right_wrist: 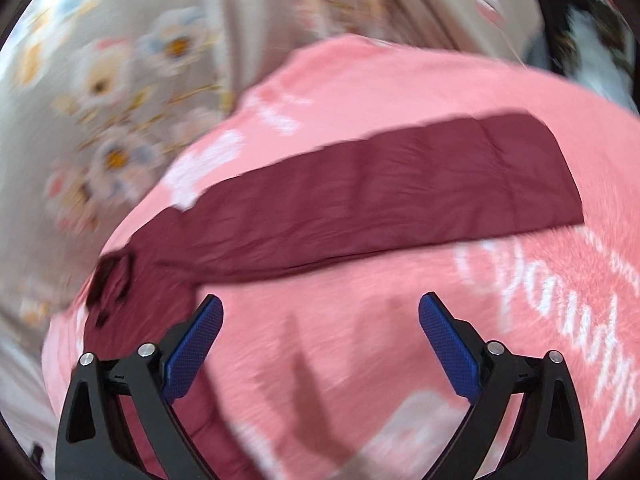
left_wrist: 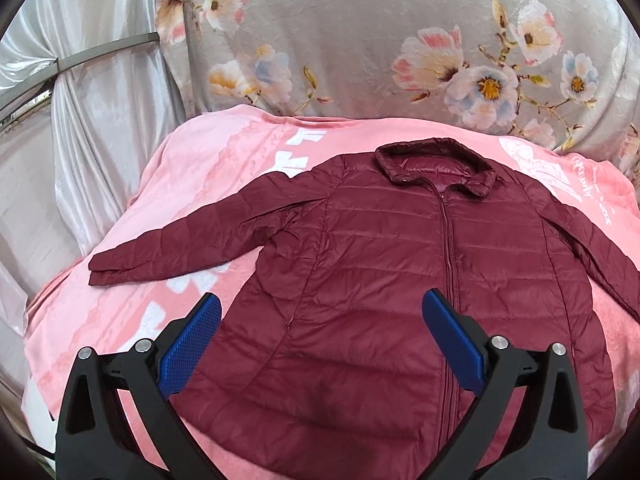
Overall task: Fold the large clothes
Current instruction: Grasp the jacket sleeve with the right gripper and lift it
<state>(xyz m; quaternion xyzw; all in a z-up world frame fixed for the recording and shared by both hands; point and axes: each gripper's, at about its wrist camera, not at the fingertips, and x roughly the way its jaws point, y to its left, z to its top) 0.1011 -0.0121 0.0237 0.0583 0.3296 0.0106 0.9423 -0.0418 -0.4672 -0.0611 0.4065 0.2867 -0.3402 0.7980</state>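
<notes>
A pink blanket with white lettering covers the bed; behind hang a grey floral cloth and a shiny white curtain.

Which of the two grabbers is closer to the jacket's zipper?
Left. The left gripper hangs open over the jacket front beside the zipper; the right gripper is open over the pink blanket near a sleeve.

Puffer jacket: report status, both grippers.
Left gripper open, above the jacket hem. Right gripper open, empty, near the right sleeve. Maroon puffer jacket flat, zipped, sleeves spread on pink blanket. Nothing in the way.
</notes>
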